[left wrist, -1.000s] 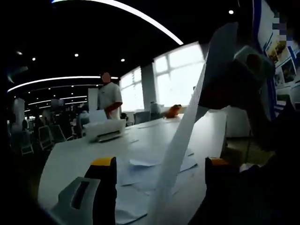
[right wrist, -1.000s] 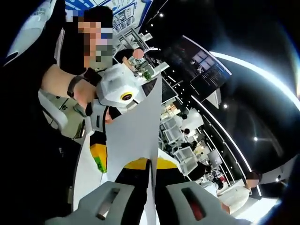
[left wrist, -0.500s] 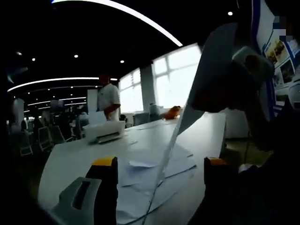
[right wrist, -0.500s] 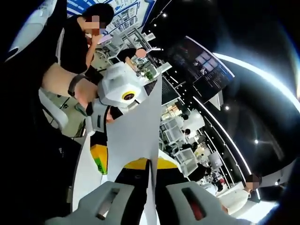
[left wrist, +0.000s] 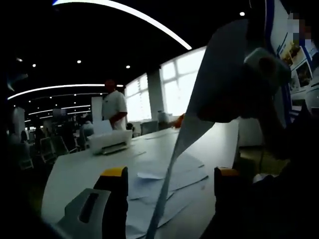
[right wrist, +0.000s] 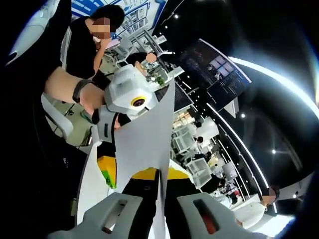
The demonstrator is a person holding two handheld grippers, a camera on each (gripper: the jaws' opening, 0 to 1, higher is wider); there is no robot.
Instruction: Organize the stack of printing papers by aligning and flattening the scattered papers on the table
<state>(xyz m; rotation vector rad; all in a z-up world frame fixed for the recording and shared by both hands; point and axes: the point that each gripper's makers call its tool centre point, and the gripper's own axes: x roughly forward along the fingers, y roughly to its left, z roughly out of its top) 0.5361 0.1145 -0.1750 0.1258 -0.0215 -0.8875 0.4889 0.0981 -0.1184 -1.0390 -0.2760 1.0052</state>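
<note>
A white sheet (right wrist: 145, 142) stands upright between the jaws of my right gripper (right wrist: 158, 175), which is shut on its lower edge. In the left gripper view the same sheet (left wrist: 182, 142) hangs from the right gripper (left wrist: 222, 102) at the upper right, sloping down between my own jaws. My left gripper (left wrist: 170, 173) is open, its jaws wide apart on either side of the sheet and not touching it. Scattered white papers (left wrist: 172, 177) lie overlapping on the white table (left wrist: 79, 167) below. A yellow-tipped finger (right wrist: 106, 168) of the left gripper shows left of the sheet.
A white printer (left wrist: 109, 141) sits at the far left of the table, and a person in a white shirt (left wrist: 115, 106) stands behind it. Bright windows (left wrist: 172, 84) line the far wall. A person's arm (right wrist: 70, 87) holds the left gripper.
The hanging sheet has turned in the left gripper view, from a broad strip to nearly edge-on, and now sits a little lower left. Both grippers keep their states.
</note>
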